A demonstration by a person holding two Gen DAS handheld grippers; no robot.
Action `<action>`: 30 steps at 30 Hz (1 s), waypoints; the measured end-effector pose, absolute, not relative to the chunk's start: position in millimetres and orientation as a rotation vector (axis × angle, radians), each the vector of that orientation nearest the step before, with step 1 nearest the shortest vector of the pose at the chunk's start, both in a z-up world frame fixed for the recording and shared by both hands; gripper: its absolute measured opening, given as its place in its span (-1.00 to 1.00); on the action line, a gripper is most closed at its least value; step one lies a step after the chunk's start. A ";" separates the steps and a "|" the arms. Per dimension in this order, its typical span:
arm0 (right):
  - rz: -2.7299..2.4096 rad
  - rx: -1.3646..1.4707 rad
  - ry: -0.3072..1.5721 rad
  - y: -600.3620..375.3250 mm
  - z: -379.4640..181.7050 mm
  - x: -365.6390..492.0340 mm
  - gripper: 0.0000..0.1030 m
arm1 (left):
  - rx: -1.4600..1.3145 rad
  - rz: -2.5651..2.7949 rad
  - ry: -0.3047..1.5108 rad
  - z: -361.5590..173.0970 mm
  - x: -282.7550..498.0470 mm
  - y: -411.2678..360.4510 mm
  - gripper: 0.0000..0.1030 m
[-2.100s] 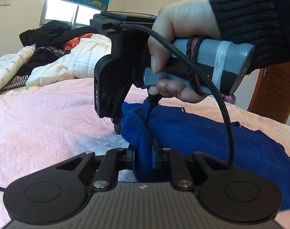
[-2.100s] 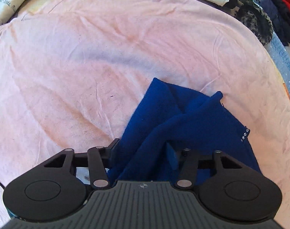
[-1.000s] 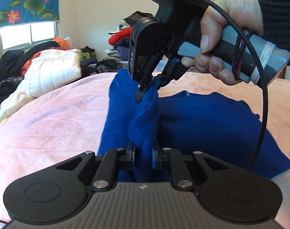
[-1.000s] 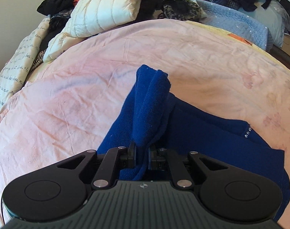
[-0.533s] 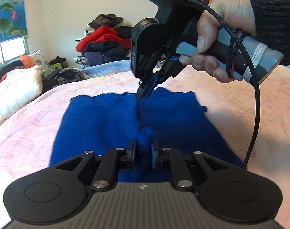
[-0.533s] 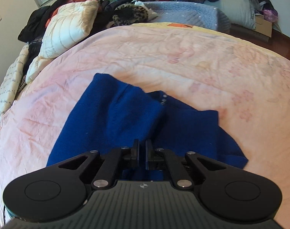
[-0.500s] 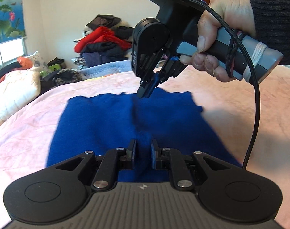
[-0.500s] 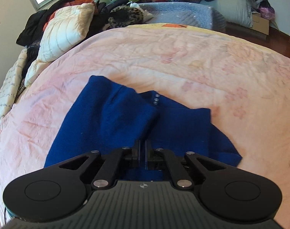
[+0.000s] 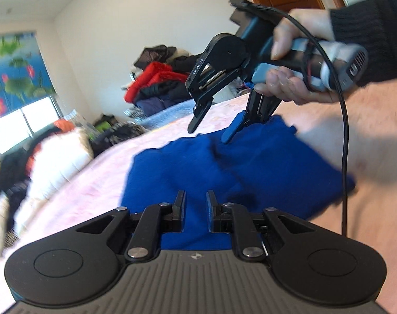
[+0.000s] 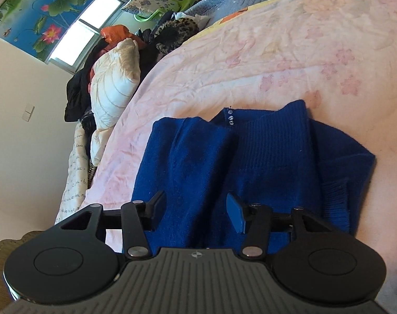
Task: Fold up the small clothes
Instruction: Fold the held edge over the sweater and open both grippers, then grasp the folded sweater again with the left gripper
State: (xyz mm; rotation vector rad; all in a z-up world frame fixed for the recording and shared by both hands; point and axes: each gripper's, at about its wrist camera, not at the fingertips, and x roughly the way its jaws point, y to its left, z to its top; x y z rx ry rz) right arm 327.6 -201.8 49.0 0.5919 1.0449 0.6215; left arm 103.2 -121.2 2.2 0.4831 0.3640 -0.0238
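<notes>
Right wrist view: right claw (image 10: 195, 209) spreading over blue sweater (image 10: 250, 157) on pink bedsheet (image 10: 276, 52).

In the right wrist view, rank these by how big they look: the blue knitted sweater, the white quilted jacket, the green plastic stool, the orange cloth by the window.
1. Blue knitted sweater, though it lies nearest the camera.
2. White quilted jacket.
3. Green plastic stool and orange cloth: they look alike in size, both far off, so no ranking.

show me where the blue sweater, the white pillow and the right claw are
Sweater (image 10: 198, 157): right wrist view, flat front panel.
Pillow (image 10: 114, 78): right wrist view, quilted face.
Right claw (image 9: 211, 130): left wrist view, gap between its opening fingertips.
</notes>
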 end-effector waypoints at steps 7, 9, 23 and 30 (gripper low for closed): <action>0.638 0.560 1.078 -185.7 37.4 331.0 0.12 | 0.604 -0.079 0.352 -1.9 95.7 -134.8 -0.40; 0.642 0.563 1.077 -187.6 35.7 330.1 0.19 | 0.627 -0.119 0.334 -3.8 91.0 -140.6 -0.39; 0.662 0.593 1.075 -197.5 31.6 329.8 0.24 | 0.306 -0.215 0.579 10.8 140.5 -104.8 -0.19; 0.661 0.604 1.070 -198.2 27.4 326.9 0.27 | -0.758 -0.302 0.761 17.5 138.7 -3.6 0.35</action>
